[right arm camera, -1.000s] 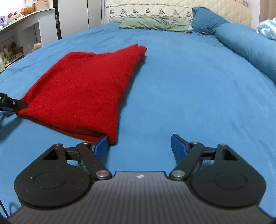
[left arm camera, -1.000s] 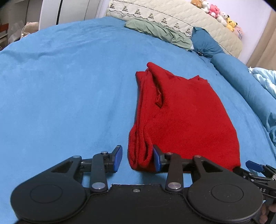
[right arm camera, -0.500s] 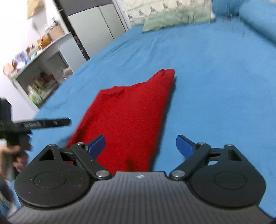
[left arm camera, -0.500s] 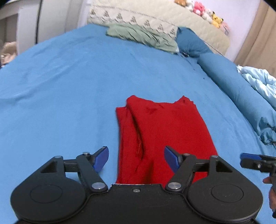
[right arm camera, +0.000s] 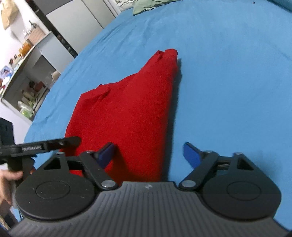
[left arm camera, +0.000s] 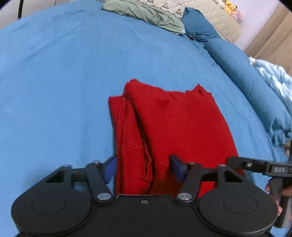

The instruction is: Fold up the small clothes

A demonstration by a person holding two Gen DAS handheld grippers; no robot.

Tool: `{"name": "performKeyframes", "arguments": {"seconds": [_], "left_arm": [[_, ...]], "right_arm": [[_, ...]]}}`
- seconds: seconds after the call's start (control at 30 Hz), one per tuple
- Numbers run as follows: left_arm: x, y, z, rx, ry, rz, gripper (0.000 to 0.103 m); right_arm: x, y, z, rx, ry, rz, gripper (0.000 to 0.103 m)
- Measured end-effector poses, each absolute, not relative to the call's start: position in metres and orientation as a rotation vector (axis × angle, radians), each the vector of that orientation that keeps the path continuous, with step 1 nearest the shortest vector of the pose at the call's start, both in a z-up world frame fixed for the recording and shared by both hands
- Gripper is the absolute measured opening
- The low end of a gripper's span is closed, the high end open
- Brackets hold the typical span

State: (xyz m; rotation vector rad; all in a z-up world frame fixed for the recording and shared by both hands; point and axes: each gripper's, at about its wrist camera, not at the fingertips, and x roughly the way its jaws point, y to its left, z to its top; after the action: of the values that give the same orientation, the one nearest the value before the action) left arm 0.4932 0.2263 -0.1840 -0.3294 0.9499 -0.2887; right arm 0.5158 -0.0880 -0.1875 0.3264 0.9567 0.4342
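A red garment (left arm camera: 175, 127) lies folded into a long strip on the blue bed sheet (left arm camera: 54, 87); it also shows in the right wrist view (right arm camera: 127, 109). My left gripper (left arm camera: 144, 166) is open, held above the garment's near left end, with its layered edge between the fingers. My right gripper (right arm camera: 149, 155) is open above the near right corner, its left finger over the cloth and its right finger over the sheet (right arm camera: 228, 73). Each gripper shows at the edge of the other's view.
A green pillow (left arm camera: 146, 13) and a blue bolster (left arm camera: 237, 60) lie at the head and right side of the bed. A light blue quilt (left arm camera: 273, 76) is bunched at the right. A white desk with shelves (right arm camera: 25, 73) stands left of the bed.
The left gripper opened and let go of the garment's near left edge. Both grippers rose and tilted down over the garment, which lies still.
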Motion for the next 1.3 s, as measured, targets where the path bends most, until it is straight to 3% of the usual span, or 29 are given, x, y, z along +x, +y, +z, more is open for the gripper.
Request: {"name": "performKeyframes", "arguments": {"seconds": [0.07, 0.13, 0.3, 0.57, 0.7, 0.9, 1.13, 1.2, 1.27, 1.3], "left_arm": [[0.493, 0.229, -0.186, -0.366, 0.941, -0.298, 0.046], [0.495, 0.230, -0.184, -0.392, 0.948, -0.301, 0.034], [0.481, 0.218, -0.158, -0.323, 0.900, -0.307, 0.028], [0.410, 0.165, -0.085, -0.231, 0.810, -0.377, 0.028], [0.355, 0.132, -0.073, -0.235, 0.797, -0.411, 0.028], [0.295, 0.085, -0.120, -0.233, 0.852, -0.405, 0.028], [0.284, 0.078, -0.155, -0.255, 0.896, -0.328, 0.032], [0.283, 0.078, -0.148, -0.243, 0.883, -0.317, 0.038], [0.279, 0.079, -0.140, -0.198, 0.865, -0.288, 0.052], [0.277, 0.075, -0.137, -0.173, 0.847, -0.270, 0.067]], "right_arm": [[0.519, -0.087, -0.191, 0.360, 0.963, 0.463, 0.058], [0.519, -0.082, -0.189, 0.360, 0.953, 0.469, 0.047], [0.508, -0.075, -0.161, 0.287, 0.879, 0.493, 0.038], [0.446, -0.121, -0.087, 0.254, 0.824, 0.521, 0.038], [0.386, -0.160, -0.066, 0.217, 0.827, 0.525, 0.038], [0.310, -0.196, -0.109, 0.181, 0.878, 0.485, 0.038], [0.294, -0.210, -0.165, 0.228, 0.940, 0.430, 0.040], [0.293, -0.212, -0.161, 0.227, 0.940, 0.432, 0.046], [0.290, -0.209, -0.154, 0.196, 0.917, 0.413, 0.067], [0.286, -0.209, -0.149, 0.179, 0.887, 0.404, 0.075]]}}
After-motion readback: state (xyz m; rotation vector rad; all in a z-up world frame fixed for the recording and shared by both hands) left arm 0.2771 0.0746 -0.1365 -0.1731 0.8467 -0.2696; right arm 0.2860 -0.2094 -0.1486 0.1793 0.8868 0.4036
